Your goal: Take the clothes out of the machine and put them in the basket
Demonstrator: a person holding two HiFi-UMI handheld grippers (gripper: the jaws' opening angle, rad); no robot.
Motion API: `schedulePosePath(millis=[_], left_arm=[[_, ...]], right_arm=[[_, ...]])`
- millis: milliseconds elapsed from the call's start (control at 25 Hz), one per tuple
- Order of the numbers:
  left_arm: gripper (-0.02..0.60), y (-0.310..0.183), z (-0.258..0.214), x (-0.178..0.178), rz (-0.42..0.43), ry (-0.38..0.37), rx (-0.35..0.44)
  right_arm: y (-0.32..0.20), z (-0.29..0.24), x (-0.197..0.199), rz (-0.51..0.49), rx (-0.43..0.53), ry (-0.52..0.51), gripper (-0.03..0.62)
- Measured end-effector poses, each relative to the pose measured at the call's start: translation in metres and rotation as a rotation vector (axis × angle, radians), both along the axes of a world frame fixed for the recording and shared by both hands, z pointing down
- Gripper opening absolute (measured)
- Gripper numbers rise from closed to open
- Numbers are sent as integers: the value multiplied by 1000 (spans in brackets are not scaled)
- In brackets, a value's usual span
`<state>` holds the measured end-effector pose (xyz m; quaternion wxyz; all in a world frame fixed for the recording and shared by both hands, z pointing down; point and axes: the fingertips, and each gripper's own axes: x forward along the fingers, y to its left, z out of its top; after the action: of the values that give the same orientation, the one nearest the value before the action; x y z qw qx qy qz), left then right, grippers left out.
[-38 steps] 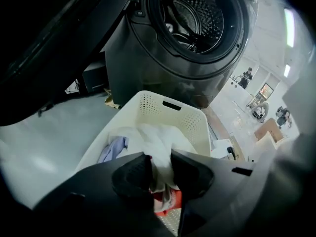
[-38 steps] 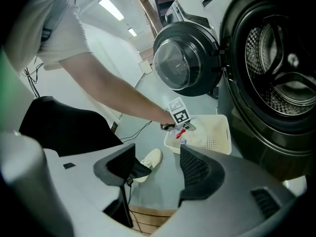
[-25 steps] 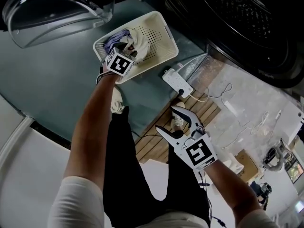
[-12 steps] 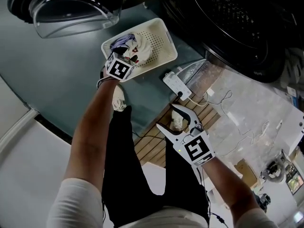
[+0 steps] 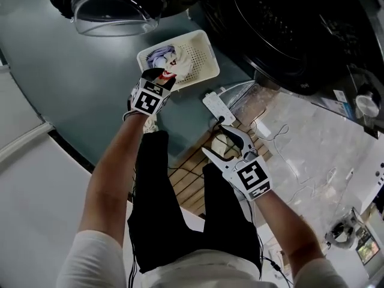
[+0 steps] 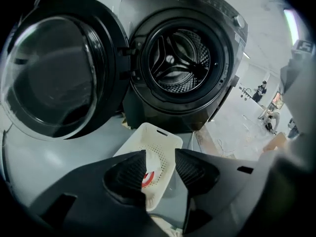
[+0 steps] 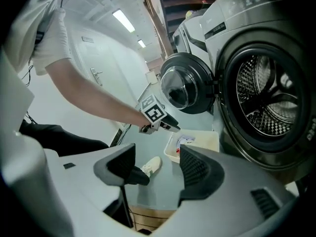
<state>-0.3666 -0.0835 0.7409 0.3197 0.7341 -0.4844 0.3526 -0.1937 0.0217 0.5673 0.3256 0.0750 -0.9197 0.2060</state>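
**Head view.** The basket (image 5: 207, 51) stands on the grey floor (image 5: 78, 89) directly in front of the washing machine (image 5: 282, 35). The machine door (image 5: 117, 5) is swung open beyond the basket's far left corner. The clothes (image 5: 165, 57), white and lilac with a red patch, lie in the left half of the basket. The left gripper (image 5: 165, 78) hangs above the basket's near left corner, clear of the clothes. The right gripper (image 5: 219, 144) is held well apart from the basket, above the floor's near edge, where a slatted wooden board (image 5: 186, 185) begins. A white power strip (image 5: 214, 108) lies on the floor between the basket and the right gripper.

**Left gripper view.** The left gripper (image 6: 160, 169) is released. Its jaws have just been closing, yet a gap separates the pads and nothing sits between them. The basket (image 6: 160, 135) shows through the gap, with the clothes (image 6: 148, 176) inside it. Behind the basket are the open drum (image 6: 180, 58) and the door (image 6: 54, 68).

**Right gripper view.** The right gripper (image 7: 158, 169) is released, its jaws wide apart and gripping nothing. Beyond the jaws, the left gripper (image 7: 168, 124) points down toward the basket (image 7: 205, 141), which stands at the foot of the washing machine (image 7: 271, 98). The clothes (image 7: 185, 141) lie at the basket's left end. A white shoe (image 7: 150, 166) rests on the floor just beside the basket's near left corner.
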Motion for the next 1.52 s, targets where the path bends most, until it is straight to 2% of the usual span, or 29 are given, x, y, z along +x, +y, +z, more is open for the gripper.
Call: schedulePosePath(millis=[160,400,600,720,880,1000,1080,1280,1520], left_arm=[[166,14,-36,14,-67,30,79],[167,42,-122,36,-144,61,160],[157,61,-206,66,-159,84,272],[126,77,-262,89,-155,91,337],[104,100,-328,128,-146,128,382],[58,119,-374,153,-150,152,417],[34,131,-400,169,-151,176,431],[0,155,-446,207,-130,241,432],[-2,174,-477,237,-109,261,453]], right_arm=[[8,-1,18,22,-4,-28,285],[10,-45,38,-6,37,-71,284],[2,-91,54,-24,67,-126,281],[0,-124,64,-28,77,-157,258],[2,-170,80,-36,114,-190,255],[6,-207,93,-31,130,-227,203],[9,-230,100,-45,150,-244,194],[22,-271,121,-68,162,-277,40],[37,-291,147,-72,184,-288,21]])
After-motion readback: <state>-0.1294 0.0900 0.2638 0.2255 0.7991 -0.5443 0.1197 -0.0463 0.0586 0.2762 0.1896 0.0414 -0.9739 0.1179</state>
